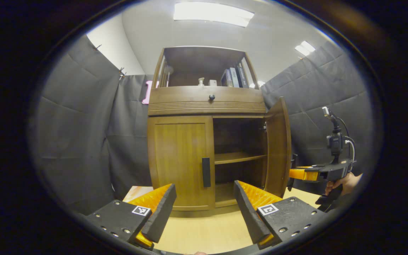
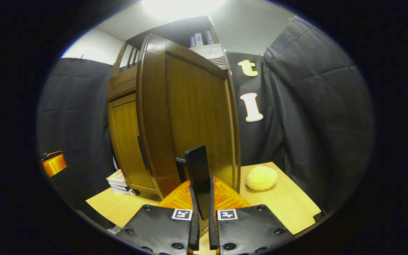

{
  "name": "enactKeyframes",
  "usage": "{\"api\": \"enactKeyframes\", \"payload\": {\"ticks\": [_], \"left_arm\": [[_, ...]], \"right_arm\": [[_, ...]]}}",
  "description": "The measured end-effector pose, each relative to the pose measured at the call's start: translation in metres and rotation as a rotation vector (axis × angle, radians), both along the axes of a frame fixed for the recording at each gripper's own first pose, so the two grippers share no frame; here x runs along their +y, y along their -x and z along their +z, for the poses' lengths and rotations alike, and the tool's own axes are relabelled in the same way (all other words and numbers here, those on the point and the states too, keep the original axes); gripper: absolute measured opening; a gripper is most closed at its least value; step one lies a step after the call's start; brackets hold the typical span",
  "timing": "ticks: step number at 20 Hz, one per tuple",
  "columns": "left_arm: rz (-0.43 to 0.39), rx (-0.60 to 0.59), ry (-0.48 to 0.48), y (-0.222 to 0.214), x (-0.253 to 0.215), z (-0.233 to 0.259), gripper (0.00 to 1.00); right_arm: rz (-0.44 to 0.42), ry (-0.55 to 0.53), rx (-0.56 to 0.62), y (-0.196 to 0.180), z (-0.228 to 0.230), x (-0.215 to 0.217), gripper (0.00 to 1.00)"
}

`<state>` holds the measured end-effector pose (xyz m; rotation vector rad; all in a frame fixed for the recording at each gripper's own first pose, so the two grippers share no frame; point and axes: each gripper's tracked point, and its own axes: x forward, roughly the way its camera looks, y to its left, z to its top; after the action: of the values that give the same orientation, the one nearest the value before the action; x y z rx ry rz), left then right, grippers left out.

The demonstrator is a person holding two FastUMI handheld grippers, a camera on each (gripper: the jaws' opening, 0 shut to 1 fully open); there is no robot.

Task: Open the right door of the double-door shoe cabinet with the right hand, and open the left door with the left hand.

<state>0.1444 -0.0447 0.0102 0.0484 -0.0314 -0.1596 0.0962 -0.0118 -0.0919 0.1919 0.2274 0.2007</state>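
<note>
Up close, right hand-held gripper (image 2: 202, 216) clamps the open door's handle (image 2: 197, 170); left hand-held gripper (image 1: 204, 209) gapes empty.

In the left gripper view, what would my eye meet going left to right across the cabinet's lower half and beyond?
Closed left door → its dark handle → open compartment with a shelf → swung-out right door → right gripper → the hand holding it.
</note>
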Motion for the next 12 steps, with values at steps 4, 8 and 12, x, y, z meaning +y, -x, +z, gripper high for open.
{"api": "enactKeyframes", "payload": {"ticks": [4, 8, 12], "left_arm": [[-0.035, 0.0, -0.006, -0.002, -0.019, -0.001, 0.93], [-0.059, 0.003, -0.007, -0.005, -0.03, -0.003, 0.94], [-0.069, 0.003, -0.012, -0.007, -0.034, -0.004, 0.94]], "right_arm": [[-0.049, 0.014, 0.007, 0.002, -0.002, -0.029, 0.1], [-0.118, 0.004, 0.023, 0.0, -0.004, -0.062, 0.11], [-0.143, -0.011, 0.028, 0.0, -0.008, -0.082, 0.06]]}}
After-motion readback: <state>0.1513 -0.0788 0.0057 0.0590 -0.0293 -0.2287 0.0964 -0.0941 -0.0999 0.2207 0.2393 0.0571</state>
